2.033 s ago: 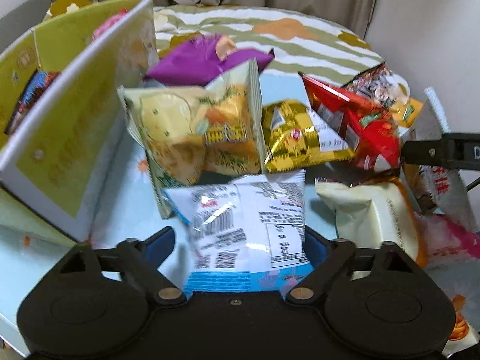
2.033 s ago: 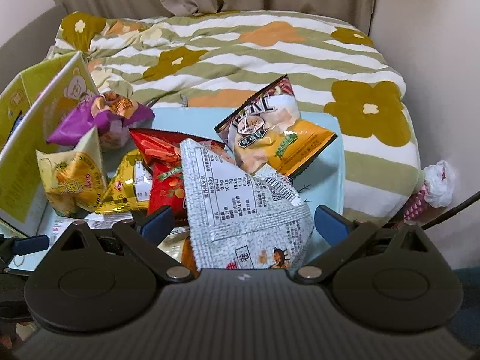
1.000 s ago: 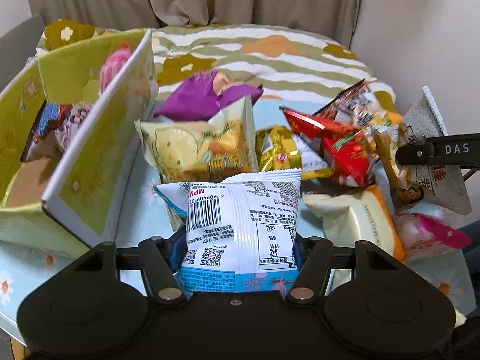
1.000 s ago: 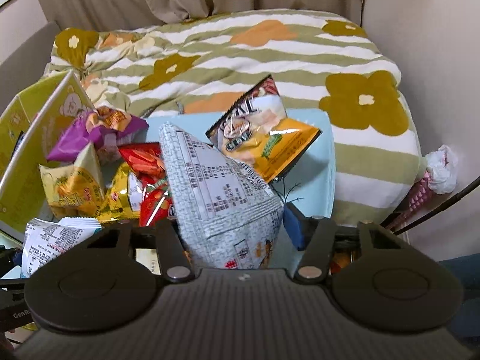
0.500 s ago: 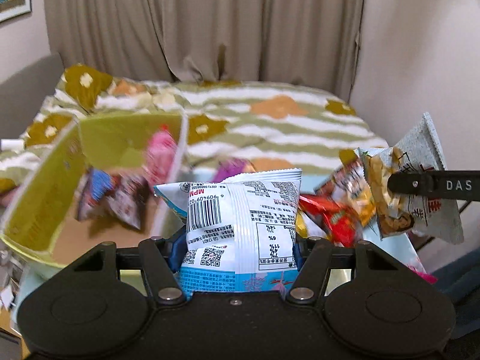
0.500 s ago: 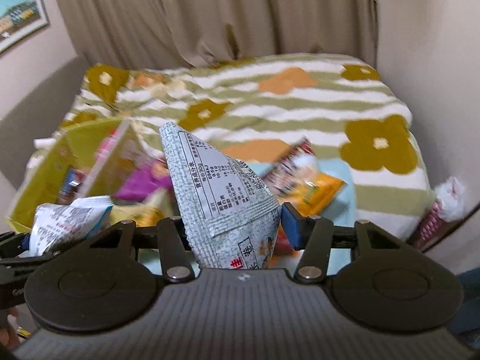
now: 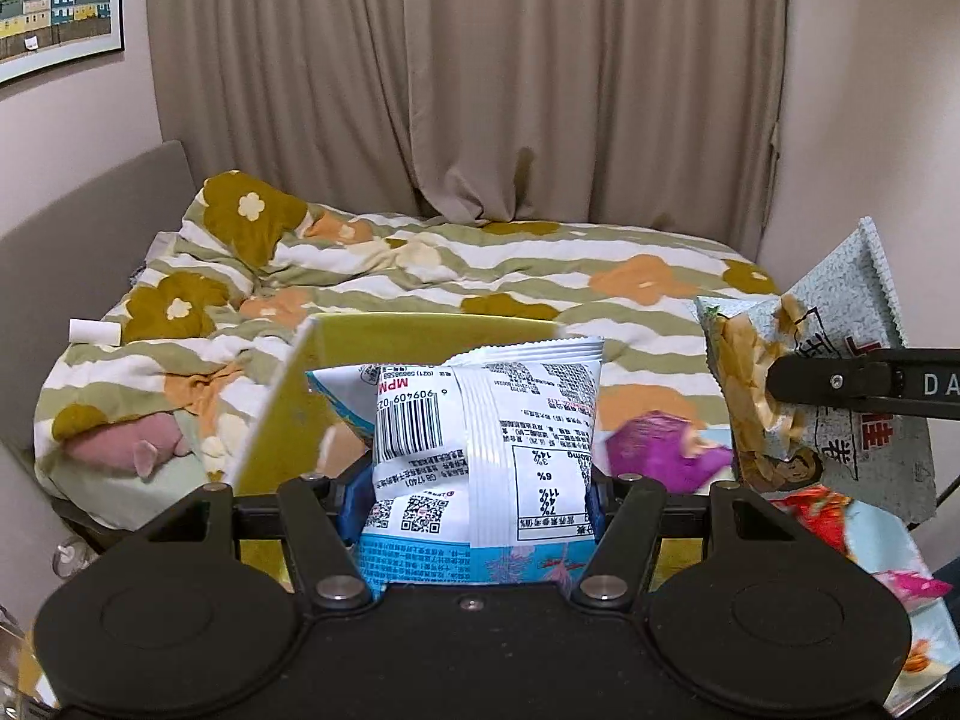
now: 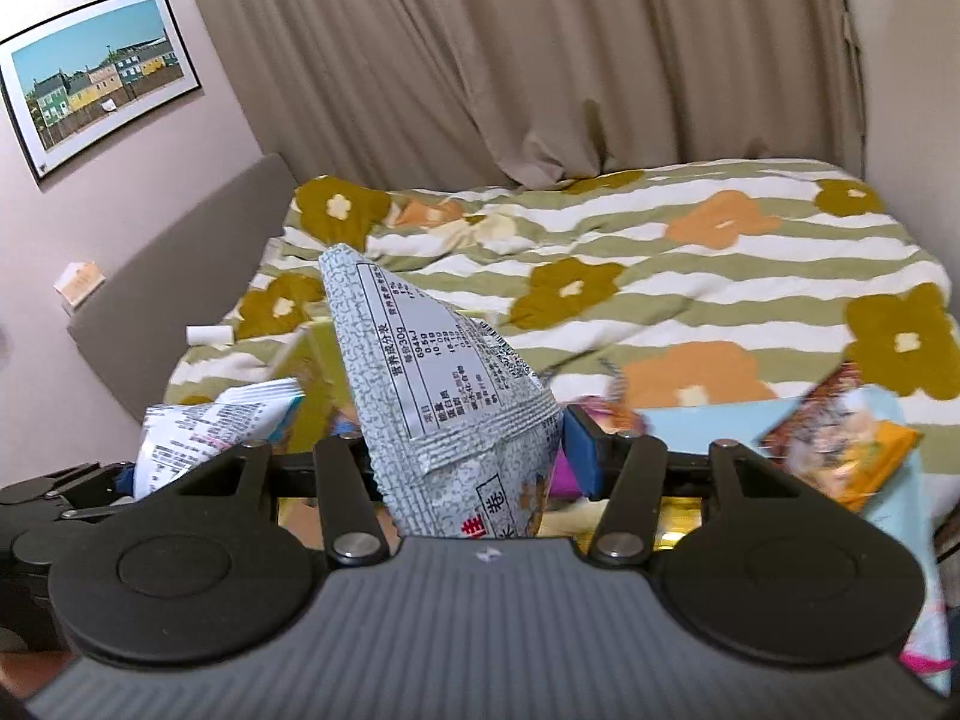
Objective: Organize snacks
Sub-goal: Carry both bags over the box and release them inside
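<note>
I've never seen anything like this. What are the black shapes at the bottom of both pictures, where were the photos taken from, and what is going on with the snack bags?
There is no robot here: a person carries a hand-held two-finger gripper in each hand, and each has a wide-angle camera looking along its fingers. The black shapes are the grippers' own bodies.

In the left camera's picture, the left gripper pinches a white and blue snack bag. In the right camera's picture, the right gripper pinches a grey speckled snack bag.

Below them are a yellow-green box, a purple bag and an orange bag on a light blue table. Behind it is a bed with a flowered blanket.
</note>
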The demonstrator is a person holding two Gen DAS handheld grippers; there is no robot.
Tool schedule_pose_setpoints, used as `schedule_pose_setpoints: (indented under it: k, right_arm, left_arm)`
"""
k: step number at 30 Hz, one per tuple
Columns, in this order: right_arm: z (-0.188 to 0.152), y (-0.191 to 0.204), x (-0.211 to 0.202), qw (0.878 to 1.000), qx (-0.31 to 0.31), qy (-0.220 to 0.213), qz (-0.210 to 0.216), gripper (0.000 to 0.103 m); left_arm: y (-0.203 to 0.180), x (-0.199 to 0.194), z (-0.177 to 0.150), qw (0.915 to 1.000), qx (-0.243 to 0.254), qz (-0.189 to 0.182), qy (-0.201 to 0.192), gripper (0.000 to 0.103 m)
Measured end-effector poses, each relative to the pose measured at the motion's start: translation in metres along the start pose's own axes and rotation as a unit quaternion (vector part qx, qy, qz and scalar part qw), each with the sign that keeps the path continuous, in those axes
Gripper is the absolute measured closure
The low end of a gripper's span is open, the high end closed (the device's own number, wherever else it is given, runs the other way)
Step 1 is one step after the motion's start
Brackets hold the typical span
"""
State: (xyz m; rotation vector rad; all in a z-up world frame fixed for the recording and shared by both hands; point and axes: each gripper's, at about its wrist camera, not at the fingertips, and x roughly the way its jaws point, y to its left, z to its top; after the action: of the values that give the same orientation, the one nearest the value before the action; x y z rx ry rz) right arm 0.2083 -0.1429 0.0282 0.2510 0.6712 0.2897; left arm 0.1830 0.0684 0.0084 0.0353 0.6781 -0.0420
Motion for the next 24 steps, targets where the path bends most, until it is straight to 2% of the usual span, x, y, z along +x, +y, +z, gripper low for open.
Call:
schedule_pose_setpoints:
  k: [6, 14, 16, 17, 18, 24]
  right_arm:
    - [-0.003, 0.051, 0.042, 1.000, 0.014, 0.018, -0.011, 0.036]
    - [-0.024, 0.087, 0.080, 0.996, 0.058, 0.049, -0.043, 0.036]
    - [-0.029, 0.090, 0.089, 0.994, 0.072, 0.059, -0.050, 0.036]
    - [-0.032, 0.092, 0.092, 0.994, 0.076, 0.063, -0.053, 0.036]
    - [-0.034, 0.094, 0.096, 0.993, 0.080, 0.067, -0.056, 0.036]
    - [-0.045, 0.099, 0.107, 0.990, 0.083, 0.090, -0.071, 0.035]
  left_arm:
    - [0.046, 0.026, 0.003, 0.9995, 0.018, -0.012, 0.021, 0.036]
    - [0.083, 0.072, -0.016, 0.9951, 0.048, -0.047, 0.072, 0.034]
    - [0.089, 0.083, -0.022, 0.9937, 0.049, -0.057, 0.083, 0.023]
    - [0.092, 0.087, -0.024, 0.9932, 0.047, -0.062, 0.087, 0.009]
    - [0.095, 0.090, -0.026, 0.9926, 0.046, -0.066, 0.091, 0.000]
    - [0.106, 0.085, -0.035, 0.9911, 0.032, -0.076, 0.104, 0.000]
